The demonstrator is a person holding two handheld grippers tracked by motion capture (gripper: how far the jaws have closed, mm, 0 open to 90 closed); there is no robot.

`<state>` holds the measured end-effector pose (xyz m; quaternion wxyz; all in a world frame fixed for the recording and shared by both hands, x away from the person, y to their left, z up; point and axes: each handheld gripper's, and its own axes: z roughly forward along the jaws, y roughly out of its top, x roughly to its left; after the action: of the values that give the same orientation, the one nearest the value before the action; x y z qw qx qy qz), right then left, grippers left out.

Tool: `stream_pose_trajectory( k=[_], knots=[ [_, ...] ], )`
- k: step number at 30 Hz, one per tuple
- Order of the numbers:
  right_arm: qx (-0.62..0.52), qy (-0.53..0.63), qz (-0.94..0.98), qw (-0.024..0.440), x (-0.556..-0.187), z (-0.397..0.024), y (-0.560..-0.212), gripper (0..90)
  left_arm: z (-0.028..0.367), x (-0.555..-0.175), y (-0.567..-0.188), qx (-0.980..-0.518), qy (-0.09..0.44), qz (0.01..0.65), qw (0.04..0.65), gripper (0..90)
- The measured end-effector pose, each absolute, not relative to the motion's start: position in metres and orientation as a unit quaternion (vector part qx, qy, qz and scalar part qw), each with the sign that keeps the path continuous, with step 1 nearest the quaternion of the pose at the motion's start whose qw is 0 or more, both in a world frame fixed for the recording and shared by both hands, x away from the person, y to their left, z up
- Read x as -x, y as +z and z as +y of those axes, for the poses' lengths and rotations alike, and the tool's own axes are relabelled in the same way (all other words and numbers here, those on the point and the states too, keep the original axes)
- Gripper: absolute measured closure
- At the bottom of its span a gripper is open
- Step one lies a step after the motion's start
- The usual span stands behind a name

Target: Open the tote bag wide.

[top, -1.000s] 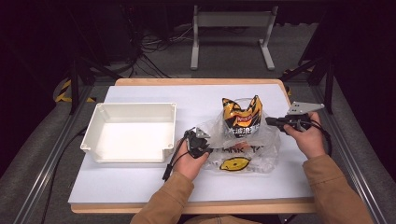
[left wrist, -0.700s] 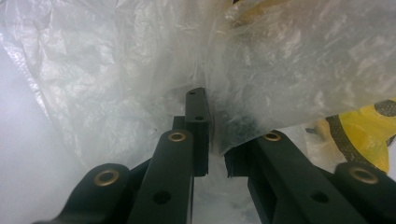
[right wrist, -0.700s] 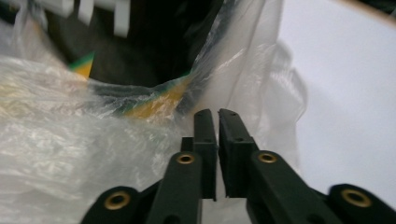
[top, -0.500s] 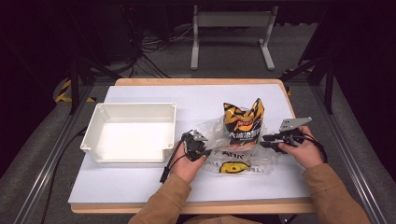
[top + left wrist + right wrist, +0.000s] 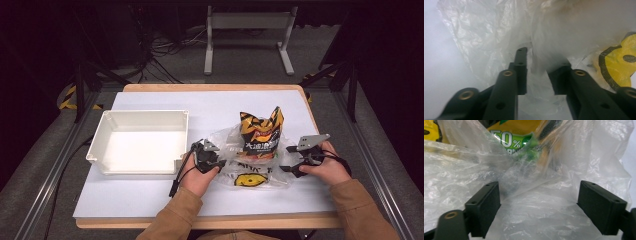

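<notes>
Two claws work at one clear plastic bag (image 5: 250,165), which lies on the white counter (image 5: 150,200) just to the right of the one white tray (image 5: 140,142). One orange-and-black snack packet (image 5: 260,132) stands upright inside the bag, its two top corners poking up beyond the film, and one yellow smiley face (image 5: 251,179) is printed on the bag's near side.

The left claw (image 5: 216,159) sits between the tray and the bag, at the bag's left edge. Its jaws have just been opening; in the left gripper view a fold of the thin film hangs in the narrow gap between the left claw (image 5: 536,75) pads, and no pad presses on it. The right claw (image 5: 290,162) is at the bag's far side from the tray. Its jaws have just been opening too, and in the right gripper view the right claw (image 5: 537,205) stands wide apart with loose film lying between the pads, ungripped.

The high view gives the tray, both sleeves and the whole packet. The right gripper view adds the green "50%" label (image 5: 511,141) on the packet, unreadable from above. The left gripper view shows the smiley's black outline close up (image 5: 621,62).
</notes>
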<state>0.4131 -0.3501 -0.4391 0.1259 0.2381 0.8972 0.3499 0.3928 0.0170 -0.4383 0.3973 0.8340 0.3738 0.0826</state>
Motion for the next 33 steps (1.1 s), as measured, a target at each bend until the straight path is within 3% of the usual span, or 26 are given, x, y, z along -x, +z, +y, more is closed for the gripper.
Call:
stream_pose_trajectory(
  k=[9, 13, 19, 30, 33],
  knots=[
    [-0.241, 0.352, 0.895, 0.127, -0.413, -0.350, -0.441, 16.2, 0.021, -0.384, -0.421, -0.819, 0.120, 0.362, 0.430, 29.7],
    [-0.241, 0.354, 0.895, 0.128, -0.413, -0.350, -0.441, 16.2, 0.024, -0.378, -0.408, -0.816, 0.152, 0.349, 0.434, 21.2],
    [-0.242, 0.354, 0.894, 0.130, -0.414, -0.349, -0.441, 16.1, 0.030, -0.368, -0.382, -0.805, 0.159, 0.325, 0.471, 16.6],
    [-0.243, 0.356, 0.893, 0.129, -0.414, -0.348, -0.440, 16.1, 0.032, -0.381, -0.356, -0.783, 0.124, 0.277, 0.543, 14.8],
    [-0.242, 0.356, 0.893, 0.130, -0.414, -0.348, -0.441, 16.1, 0.032, -0.383, -0.352, -0.786, 0.141, 0.260, 0.542, 14.6]
  ],
)
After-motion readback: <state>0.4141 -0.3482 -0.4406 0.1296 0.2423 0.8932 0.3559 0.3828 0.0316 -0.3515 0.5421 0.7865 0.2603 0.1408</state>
